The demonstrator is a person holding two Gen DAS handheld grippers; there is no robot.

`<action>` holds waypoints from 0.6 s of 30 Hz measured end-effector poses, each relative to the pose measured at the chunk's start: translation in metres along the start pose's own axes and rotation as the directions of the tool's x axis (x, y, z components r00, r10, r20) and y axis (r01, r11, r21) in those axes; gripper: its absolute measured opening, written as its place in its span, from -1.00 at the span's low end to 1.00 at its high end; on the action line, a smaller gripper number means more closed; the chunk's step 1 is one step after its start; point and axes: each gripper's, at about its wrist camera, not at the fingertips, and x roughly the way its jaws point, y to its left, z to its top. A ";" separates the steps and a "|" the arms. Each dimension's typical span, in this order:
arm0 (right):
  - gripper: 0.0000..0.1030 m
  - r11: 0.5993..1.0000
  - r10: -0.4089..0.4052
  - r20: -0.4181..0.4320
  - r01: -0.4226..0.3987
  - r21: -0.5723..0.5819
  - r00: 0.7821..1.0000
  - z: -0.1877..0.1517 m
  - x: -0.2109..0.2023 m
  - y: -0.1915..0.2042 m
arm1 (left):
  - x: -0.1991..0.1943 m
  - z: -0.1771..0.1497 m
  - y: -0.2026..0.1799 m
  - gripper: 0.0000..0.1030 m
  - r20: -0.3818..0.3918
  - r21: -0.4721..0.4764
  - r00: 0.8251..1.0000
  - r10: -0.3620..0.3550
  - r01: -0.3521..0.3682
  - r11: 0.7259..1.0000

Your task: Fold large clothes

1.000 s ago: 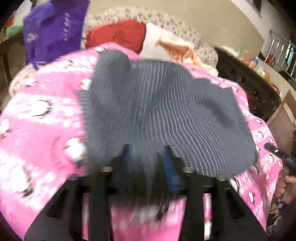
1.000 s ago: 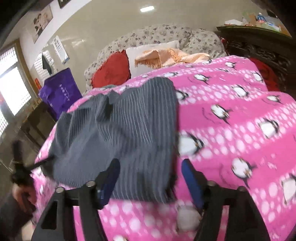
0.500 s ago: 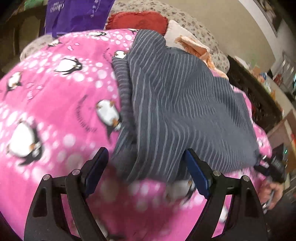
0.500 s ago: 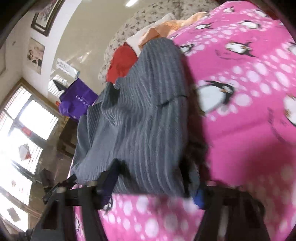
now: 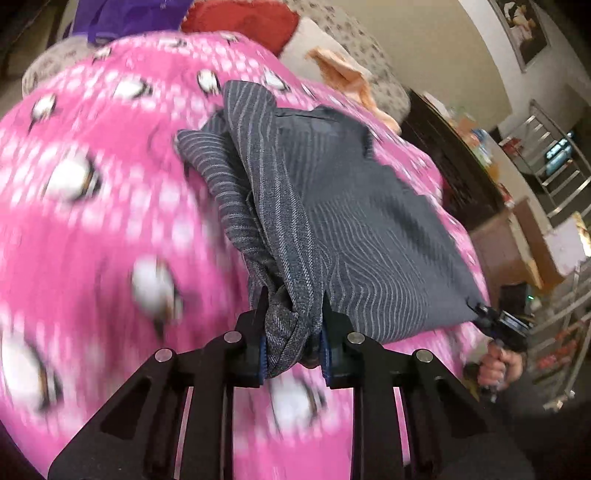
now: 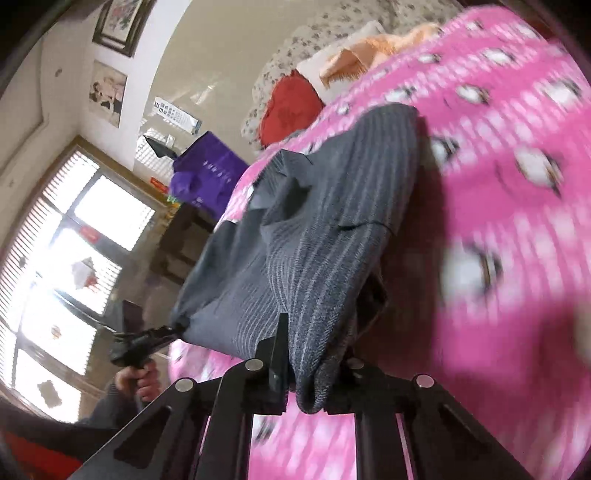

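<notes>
A grey pinstriped garment [image 5: 332, 206] lies folded over on a pink penguin-print blanket [image 5: 92, 192]. My left gripper [image 5: 293, 332] is shut on a bunched near corner of the garment. My right gripper [image 6: 310, 365] is shut on the other near corner and shows far right in the left wrist view [image 5: 496, 323]. The garment [image 6: 314, 236] hangs taut between the two grippers, its near edge lifted off the blanket [image 6: 498, 166]. The left gripper shows at the left in the right wrist view [image 6: 147, 338].
A red cushion [image 5: 243, 18], a white pillow with an orange cloth [image 5: 343, 70] and a floral sofa back stand behind the blanket. A purple bag [image 6: 207, 170] sits by a dark table near the window. Dark furniture [image 5: 454, 155] and metal shelving stand on the right.
Both grippers were open around the garment's near edge half a second ago. Now both are shut on its corners and have lifted and drawn the edge toward me.
</notes>
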 end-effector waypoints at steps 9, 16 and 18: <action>-0.68 0.974 -0.206 0.017 0.203 0.099 0.978 -0.027 -0.045 -0.006 | -0.014 -0.037 0.018 0.18 0.014 -0.068 0.998 0.056 -0.055 0.996; -0.68 0.858 -0.320 0.202 0.373 -0.353 0.926 -0.003 -0.010 0.102 | 0.004 -0.017 0.016 0.26 0.027 -0.057 0.993 0.118 -0.116 0.992; -0.68 0.807 -0.385 0.189 0.429 -0.407 0.903 -0.012 0.016 0.108 | 0.017 -0.008 0.021 0.26 -0.011 -0.073 0.991 0.137 -0.137 0.988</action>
